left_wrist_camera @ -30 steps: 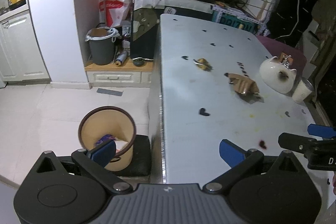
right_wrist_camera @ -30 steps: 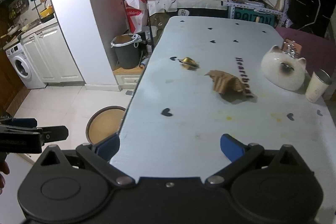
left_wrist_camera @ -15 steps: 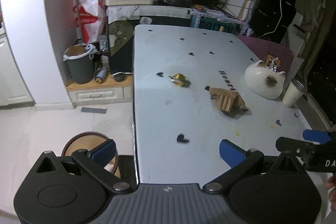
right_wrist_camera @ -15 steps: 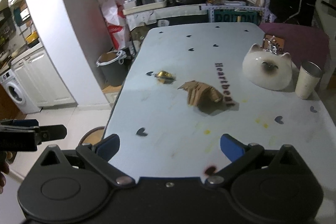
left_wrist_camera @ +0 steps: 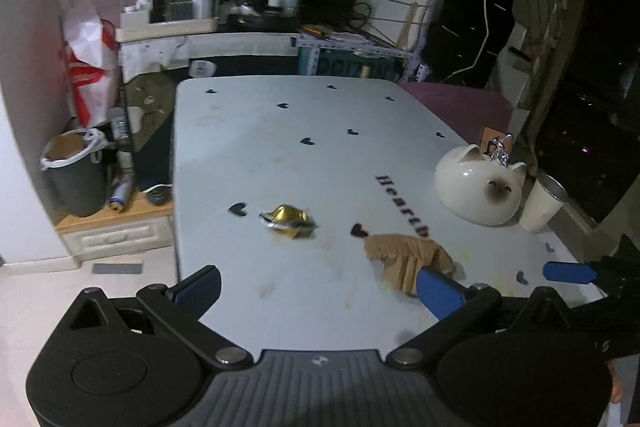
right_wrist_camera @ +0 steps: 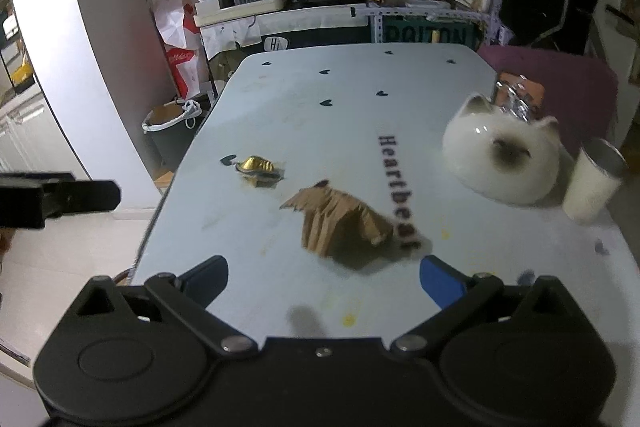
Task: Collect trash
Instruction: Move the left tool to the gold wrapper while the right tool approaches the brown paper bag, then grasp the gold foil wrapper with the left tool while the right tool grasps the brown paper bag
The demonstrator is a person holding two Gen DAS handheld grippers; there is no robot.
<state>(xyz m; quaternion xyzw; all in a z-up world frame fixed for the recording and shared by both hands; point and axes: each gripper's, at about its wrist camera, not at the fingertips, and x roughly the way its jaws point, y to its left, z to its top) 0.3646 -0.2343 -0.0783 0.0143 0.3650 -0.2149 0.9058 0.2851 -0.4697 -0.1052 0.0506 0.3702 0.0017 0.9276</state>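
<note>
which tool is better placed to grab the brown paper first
Right, probably. The brown paper lies centred just ahead of the open right tool. In the left view it sits off to the side by the left tool's right finger; the gold wrapper suits that one better.

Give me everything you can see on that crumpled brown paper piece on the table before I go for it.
The crumpled brown paper piece looks like torn kraft paper or thin cardboard, creased into ridges with a jagged edge on its left. It lies loose on the pale tabletop with black hearts, humped up rather than flat, partly covering the printed black lettering. The gold foil wrapper sits apart, farther back to its left. Nothing grips it: the right gripper is just short of it, jaws open.
</note>
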